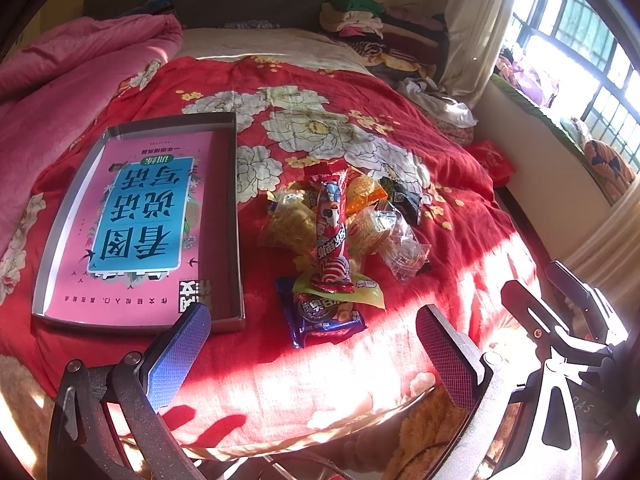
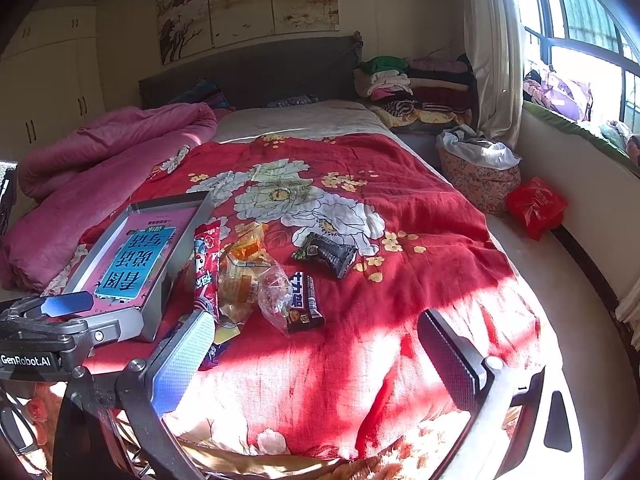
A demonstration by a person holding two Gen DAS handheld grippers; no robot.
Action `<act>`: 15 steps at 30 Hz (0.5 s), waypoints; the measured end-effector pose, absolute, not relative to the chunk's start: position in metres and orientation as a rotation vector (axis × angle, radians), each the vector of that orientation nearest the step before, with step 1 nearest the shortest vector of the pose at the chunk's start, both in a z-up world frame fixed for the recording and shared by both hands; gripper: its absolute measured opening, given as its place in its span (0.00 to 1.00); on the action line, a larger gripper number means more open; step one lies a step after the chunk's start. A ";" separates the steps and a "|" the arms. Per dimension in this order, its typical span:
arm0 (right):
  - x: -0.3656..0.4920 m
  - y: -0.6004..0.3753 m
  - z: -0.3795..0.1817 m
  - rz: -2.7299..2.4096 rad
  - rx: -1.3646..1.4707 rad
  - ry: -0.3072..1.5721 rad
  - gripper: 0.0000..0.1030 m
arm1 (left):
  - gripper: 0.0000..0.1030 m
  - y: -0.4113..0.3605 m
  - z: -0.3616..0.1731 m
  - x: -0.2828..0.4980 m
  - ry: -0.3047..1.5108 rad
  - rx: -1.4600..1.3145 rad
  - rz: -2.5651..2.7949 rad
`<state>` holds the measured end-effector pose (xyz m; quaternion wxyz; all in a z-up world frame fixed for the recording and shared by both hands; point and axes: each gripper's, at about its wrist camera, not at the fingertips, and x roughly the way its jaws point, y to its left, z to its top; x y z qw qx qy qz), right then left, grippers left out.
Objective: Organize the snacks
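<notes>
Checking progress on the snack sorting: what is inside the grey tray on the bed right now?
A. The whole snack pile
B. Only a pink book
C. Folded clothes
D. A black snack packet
B: the grey tray holds only the pink book, while the snack pile lies beside it on the red quilt.

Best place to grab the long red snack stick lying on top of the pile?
Grip the red snack stick across its narrow width near the crimped near end, coming straight down from above. It lies flat on top of the other packets, lengthwise away from the open left gripper, so its long sides are exposed.
</notes>
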<state>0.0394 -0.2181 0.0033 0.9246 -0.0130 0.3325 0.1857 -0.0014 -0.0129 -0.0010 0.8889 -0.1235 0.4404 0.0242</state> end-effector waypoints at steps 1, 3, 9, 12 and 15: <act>0.040 -0.218 0.003 0.381 -0.026 0.683 1.00 | 1.00 -0.013 -0.002 -0.001 0.919 -0.256 0.048; 0.041 -0.219 0.002 0.379 -0.026 0.686 1.00 | 1.00 -0.012 -0.005 0.000 0.933 -0.258 0.045; 0.045 -0.220 -0.002 0.379 -0.020 0.696 1.00 | 1.00 -0.005 -0.010 0.004 0.949 -0.268 0.050; 0.048 -0.219 -0.006 0.377 -0.018 0.705 1.00 | 1.00 0.001 -0.008 0.011 0.941 -0.283 0.050; 0.053 -0.218 -0.009 0.374 -0.017 0.708 1.00 | 1.00 0.002 -0.007 0.020 0.936 -0.284 0.053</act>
